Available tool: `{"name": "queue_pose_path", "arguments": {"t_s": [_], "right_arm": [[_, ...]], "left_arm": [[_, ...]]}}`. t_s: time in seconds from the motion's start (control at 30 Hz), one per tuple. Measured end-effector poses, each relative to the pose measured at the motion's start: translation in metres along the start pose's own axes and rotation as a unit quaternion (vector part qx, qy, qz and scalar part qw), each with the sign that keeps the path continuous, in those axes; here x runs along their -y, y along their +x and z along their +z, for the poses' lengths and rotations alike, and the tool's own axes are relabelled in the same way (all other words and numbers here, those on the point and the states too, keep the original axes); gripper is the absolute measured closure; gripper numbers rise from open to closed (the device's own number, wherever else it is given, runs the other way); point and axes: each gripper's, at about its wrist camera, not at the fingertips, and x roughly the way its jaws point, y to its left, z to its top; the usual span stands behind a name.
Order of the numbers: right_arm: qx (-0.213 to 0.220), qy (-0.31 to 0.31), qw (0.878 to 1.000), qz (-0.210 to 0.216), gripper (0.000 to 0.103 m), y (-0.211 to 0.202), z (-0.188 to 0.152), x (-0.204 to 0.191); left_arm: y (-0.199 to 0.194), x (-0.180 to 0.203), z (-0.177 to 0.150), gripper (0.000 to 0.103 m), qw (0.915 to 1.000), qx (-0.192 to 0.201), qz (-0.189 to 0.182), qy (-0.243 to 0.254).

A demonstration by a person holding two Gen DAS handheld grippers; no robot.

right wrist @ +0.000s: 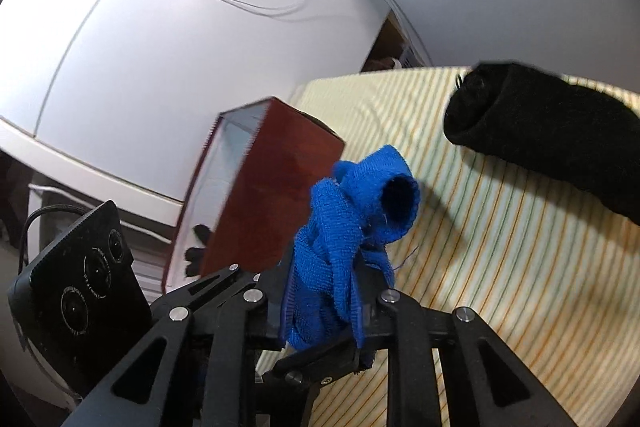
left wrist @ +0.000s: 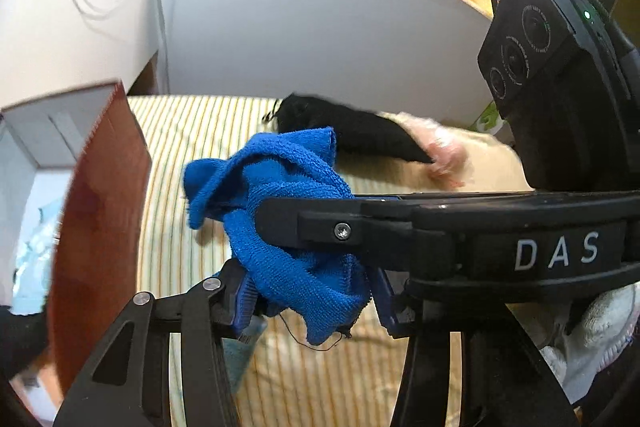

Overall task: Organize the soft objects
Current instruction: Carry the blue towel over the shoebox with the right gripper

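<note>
We see the blue cloth (left wrist: 288, 227) bunched up above the striped bedsheet (left wrist: 180, 147), clamped between the pads of the left gripper (left wrist: 308, 307) and also pinched by the right gripper (right wrist: 324, 311), whose jaws close on its lower folds. The red-brown box (right wrist: 276, 187) stands just beside the cloth; a black sock (right wrist: 540, 143) lies farther off from it on the sheet.

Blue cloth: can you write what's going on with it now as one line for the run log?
blue cloth: bunched, lifted off striped bed | left gripper: shut on it | right gripper: shut on it | box: beside it, open
</note>
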Motion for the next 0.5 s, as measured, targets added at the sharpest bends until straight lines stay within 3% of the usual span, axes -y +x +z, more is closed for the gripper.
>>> {"name": "queue_pose_path", "arguments": {"t_s": [0.5], "right_arm": [[0.075, -0.074, 0.994, -0.017, 0.082, -0.100, -0.020, -0.082]], "left_arm": [[-0.098, 0.045, 0.006, 0.056, 0.9949, 0.086, -0.030, 0.044]]}}
